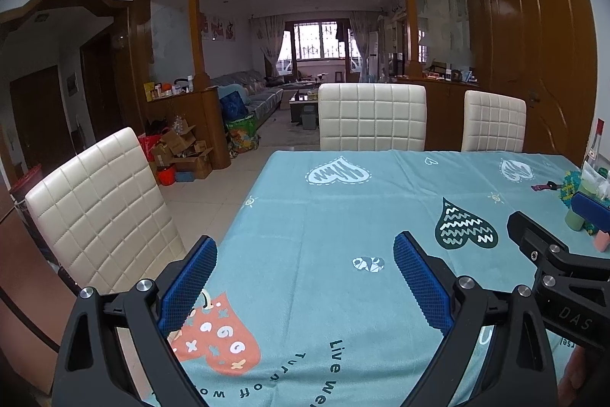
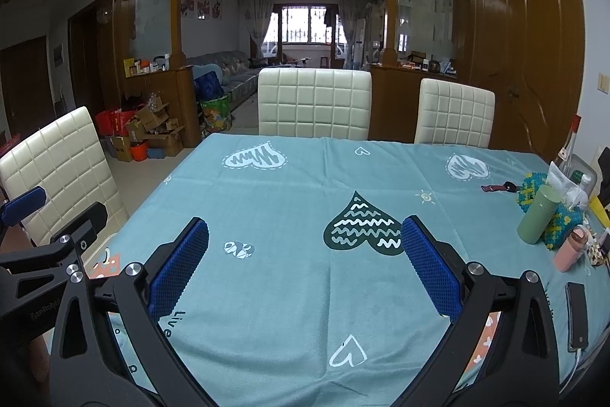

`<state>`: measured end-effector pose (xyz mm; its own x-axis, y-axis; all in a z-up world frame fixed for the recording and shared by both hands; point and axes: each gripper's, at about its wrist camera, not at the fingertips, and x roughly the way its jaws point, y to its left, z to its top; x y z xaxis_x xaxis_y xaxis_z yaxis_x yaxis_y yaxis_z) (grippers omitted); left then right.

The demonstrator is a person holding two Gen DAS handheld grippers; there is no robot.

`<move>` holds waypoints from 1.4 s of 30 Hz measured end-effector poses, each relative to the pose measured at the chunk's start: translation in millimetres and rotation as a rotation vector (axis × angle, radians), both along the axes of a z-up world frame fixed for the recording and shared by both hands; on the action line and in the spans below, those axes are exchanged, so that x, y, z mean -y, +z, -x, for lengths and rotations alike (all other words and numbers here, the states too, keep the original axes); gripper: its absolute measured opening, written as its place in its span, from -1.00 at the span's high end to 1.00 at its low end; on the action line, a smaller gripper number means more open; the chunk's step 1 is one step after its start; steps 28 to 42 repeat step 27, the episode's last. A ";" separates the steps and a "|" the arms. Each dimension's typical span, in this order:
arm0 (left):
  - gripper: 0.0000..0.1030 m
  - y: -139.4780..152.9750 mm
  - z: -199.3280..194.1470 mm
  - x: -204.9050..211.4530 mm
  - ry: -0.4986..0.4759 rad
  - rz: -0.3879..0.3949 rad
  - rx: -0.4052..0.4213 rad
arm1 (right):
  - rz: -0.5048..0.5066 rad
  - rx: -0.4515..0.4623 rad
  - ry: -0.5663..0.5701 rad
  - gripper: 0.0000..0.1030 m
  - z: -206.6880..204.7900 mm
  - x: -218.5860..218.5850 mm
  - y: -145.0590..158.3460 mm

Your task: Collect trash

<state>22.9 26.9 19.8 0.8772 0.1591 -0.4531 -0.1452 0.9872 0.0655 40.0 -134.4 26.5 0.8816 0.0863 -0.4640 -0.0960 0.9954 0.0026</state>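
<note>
While both tools hovered low over the tablecloth (image 2: 289, 201), neither held anything: the left gripper (image 1: 305, 277) had its blue pads (image 1: 190, 283) spread wide apart over bare cloth, and the right gripper (image 2: 305, 266) stood likewise spread, nothing between its pads (image 2: 429, 264). No obvious piece of trash lay in front of either tool; the cloth ahead of both was bare apart from its printed hearts. What clutter there was sat at the table's right edge, well to the right of the right gripper: a green bottle (image 2: 537, 214) upright beside a blue-and-yellow beaded holder (image 2: 564, 222) stuffed with white packets (image 2: 560, 180), a pink bottle (image 2: 572, 248) just in front, and a dark phone (image 2: 577, 315) lying flat nearer the camera. Whether any of these counted as trash could not be told. The step in hand was judged to be searching, so it would be done well by turning the right gripper toward that cluster, keeping it spread, and picking out loose wrappers rather than the bottles or phone. White chairs (image 1: 371, 117) stood beyond the table.
</note>
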 end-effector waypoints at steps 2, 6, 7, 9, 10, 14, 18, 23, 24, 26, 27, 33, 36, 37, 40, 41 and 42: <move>-0.78 1.1 0.8 -0.2 0.003 -0.001 0.009 | 0.002 0.001 0.001 -0.93 0.1 -1.0 0.0; -0.78 1.9 2.6 0.9 -0.004 -0.004 0.019 | -0.001 -0.001 0.002 -0.93 0.5 -2.5 0.0; -0.78 1.5 2.4 1.5 -0.011 -0.001 0.014 | -0.002 -0.002 0.002 -0.93 0.6 -3.0 -0.2; -0.78 0.8 1.2 1.4 -0.013 0.004 0.009 | -0.003 -0.002 0.002 -0.93 0.9 -3.5 -0.6; -0.78 0.3 1.1 0.4 -0.006 0.008 0.009 | -0.004 -0.003 0.002 -0.93 0.9 -3.1 -0.6; -0.71 -1.3 -1.0 -1.9 -0.010 0.021 0.004 | -0.006 -0.010 0.001 -0.93 -0.3 -3.1 -1.7; -0.71 -1.8 -2.7 -4.0 -0.009 0.019 -0.015 | -0.004 -0.009 0.000 -0.93 0.1 -4.6 -1.7; -0.71 -2.4 -3.7 -6.7 0.008 0.021 -0.020 | -0.004 -0.012 0.004 -0.93 -0.9 -5.2 -2.2; -0.71 -1.9 -3.1 -6.0 0.009 0.014 -0.015 | -0.002 -0.013 0.005 -0.93 -1.2 -6.1 -2.3; -0.71 -0.9 -1.5 -3.6 0.014 -0.006 -0.004 | -0.001 -0.013 0.008 -0.93 -1.2 -7.9 -2.6; -0.71 -0.5 -1.2 -3.3 0.011 -0.008 -0.002 | -0.001 -0.013 0.009 -0.93 -0.7 -8.5 -2.5; -0.71 -0.5 -1.2 -3.3 0.011 -0.008 -0.002 | -0.001 -0.013 0.009 -0.93 -0.7 -8.5 -2.5; -0.71 -0.5 -1.2 -3.3 0.011 -0.008 -0.002 | -0.001 -0.013 0.009 -0.93 -0.7 -8.5 -2.5; -0.71 -0.5 -1.2 -3.3 0.011 -0.008 -0.002 | -0.001 -0.013 0.009 -0.93 -0.7 -8.5 -2.5; -0.71 -0.5 -1.2 -3.3 0.011 -0.008 -0.002 | -0.001 -0.013 0.009 -0.93 -0.7 -8.5 -2.5; -0.71 -0.5 -1.2 -3.3 0.011 -0.008 -0.002 | -0.001 -0.013 0.009 -0.93 -0.7 -8.5 -2.5; -0.71 -0.5 -1.2 -3.3 0.011 -0.008 -0.002 | -0.001 -0.013 0.009 -0.93 -0.7 -8.5 -2.5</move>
